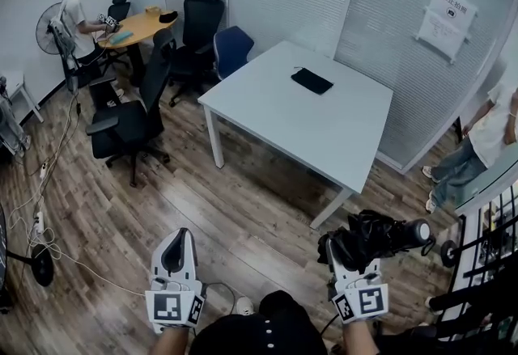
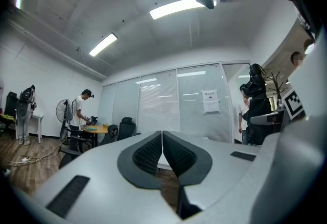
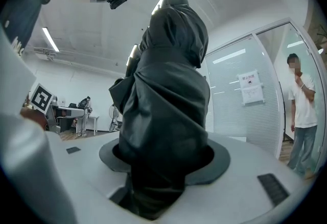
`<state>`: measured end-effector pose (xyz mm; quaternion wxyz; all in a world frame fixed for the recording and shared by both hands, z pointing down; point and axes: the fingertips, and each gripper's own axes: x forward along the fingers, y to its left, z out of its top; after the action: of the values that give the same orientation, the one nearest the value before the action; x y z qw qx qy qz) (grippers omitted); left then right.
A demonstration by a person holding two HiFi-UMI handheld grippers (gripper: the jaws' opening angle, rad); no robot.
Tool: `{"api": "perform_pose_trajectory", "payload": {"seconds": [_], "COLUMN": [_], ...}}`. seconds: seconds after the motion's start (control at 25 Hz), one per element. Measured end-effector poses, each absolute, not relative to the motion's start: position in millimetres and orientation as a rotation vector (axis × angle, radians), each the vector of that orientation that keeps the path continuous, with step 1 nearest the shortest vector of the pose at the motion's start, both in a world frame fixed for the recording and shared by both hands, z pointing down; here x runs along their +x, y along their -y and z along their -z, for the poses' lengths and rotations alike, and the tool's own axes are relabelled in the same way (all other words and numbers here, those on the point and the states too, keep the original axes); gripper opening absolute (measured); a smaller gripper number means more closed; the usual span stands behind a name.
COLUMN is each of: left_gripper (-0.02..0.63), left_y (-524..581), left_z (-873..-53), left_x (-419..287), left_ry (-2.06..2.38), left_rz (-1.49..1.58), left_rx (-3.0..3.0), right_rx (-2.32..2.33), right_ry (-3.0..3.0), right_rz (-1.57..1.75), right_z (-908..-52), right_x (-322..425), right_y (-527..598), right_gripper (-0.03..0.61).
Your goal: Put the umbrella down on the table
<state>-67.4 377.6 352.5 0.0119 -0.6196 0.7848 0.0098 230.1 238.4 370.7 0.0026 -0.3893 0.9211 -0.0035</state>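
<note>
A folded black umbrella (image 1: pixel 379 235) lies crosswise in my right gripper (image 1: pixel 350 253), low at the right of the head view above the wooden floor. In the right gripper view the umbrella (image 3: pixel 168 85) stands upright and fills the gap, with my right gripper (image 3: pixel 164 160) shut on its fabric. The white table (image 1: pixel 324 135) stands ahead, apart from both grippers. My left gripper (image 1: pixel 179 238) hangs at the lower left. In its own view the left gripper (image 2: pixel 162 142) is shut, its pads meeting on nothing.
A flat black object (image 1: pixel 312 80) lies on the white table's far side. Black office chairs (image 1: pixel 129 115) and a blue chair (image 1: pixel 233 48) stand to its left. One person (image 1: pixel 79 15) works at a round wooden table; another (image 1: pixel 486 135) stands at the right. Cables (image 1: pixel 44 208) cross the floor.
</note>
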Motion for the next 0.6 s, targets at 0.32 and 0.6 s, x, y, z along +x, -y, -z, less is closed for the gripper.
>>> {"api": "perform_pose_trajectory", "payload": {"seconds": [0.32, 0.6], "left_gripper": [0.020, 0.020], "left_y": [-338, -292], "left_z": [-364, -360], "left_x": [-89, -109], "left_ry": [-2.490, -2.495], "left_rz": [-0.014, -0.012], "left_rx": [-1.918, -1.898], "right_rx": [-1.215, -1.161], "right_ry": [-2.909, -2.924], "right_rz": [0.008, -0.029], "right_z": [-382, -375], "right_x": [206, 174], "right_y": [-188, -141], "right_gripper": [0.270, 0.270]}}
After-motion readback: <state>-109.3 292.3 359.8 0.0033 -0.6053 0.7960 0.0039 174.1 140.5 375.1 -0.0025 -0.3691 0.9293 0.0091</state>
